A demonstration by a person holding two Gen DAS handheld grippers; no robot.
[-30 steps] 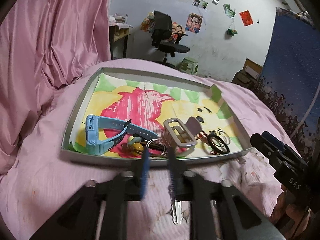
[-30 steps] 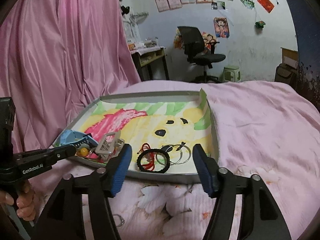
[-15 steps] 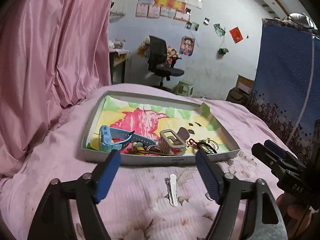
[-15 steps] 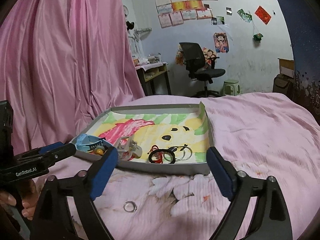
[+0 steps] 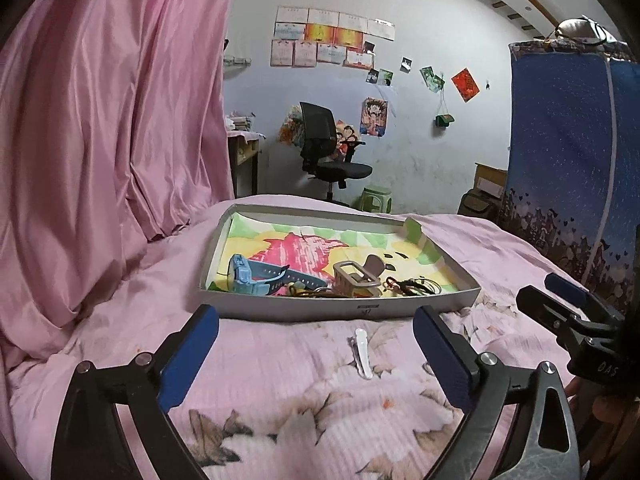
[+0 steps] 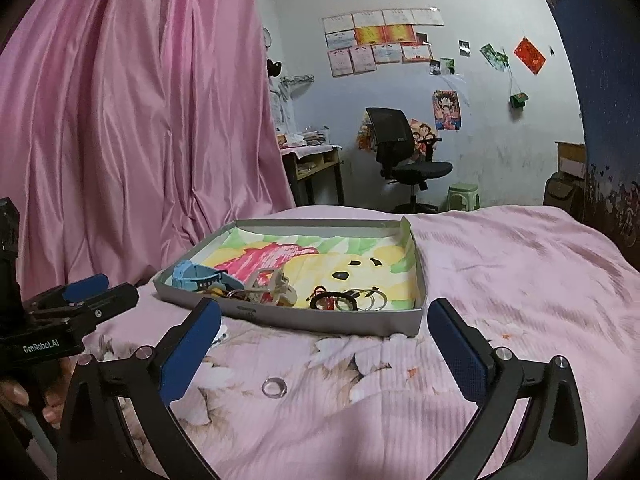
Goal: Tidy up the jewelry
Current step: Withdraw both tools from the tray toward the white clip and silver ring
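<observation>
A grey tray [image 5: 304,312] with a cartoon lining lies on the pink bed; it also shows in the right wrist view [image 6: 320,322]. Inside are a blue watch [image 5: 250,278], a beige hair claw [image 5: 356,278], dark bracelets and hoop rings [image 6: 352,300]. A white hair clip [image 5: 362,352] lies on the blanket in front of the tray, between my left gripper's [image 5: 316,352] open fingers. A silver ring [image 6: 274,387] lies on the blanket between my right gripper's [image 6: 324,352] open fingers. Both grippers are empty and held back from the tray.
A pink curtain [image 5: 100,140] hangs at the left. A blue cloth wardrobe [image 5: 568,168] stands at the right. An office chair [image 5: 328,156], a green stool [image 5: 376,196] and a desk [image 6: 312,164] stand beyond the bed.
My left gripper opened, let go of the white hair clip onto the blanket and drew back. My right gripper opened wider and also drew back from the tray; the silver ring came into view.
</observation>
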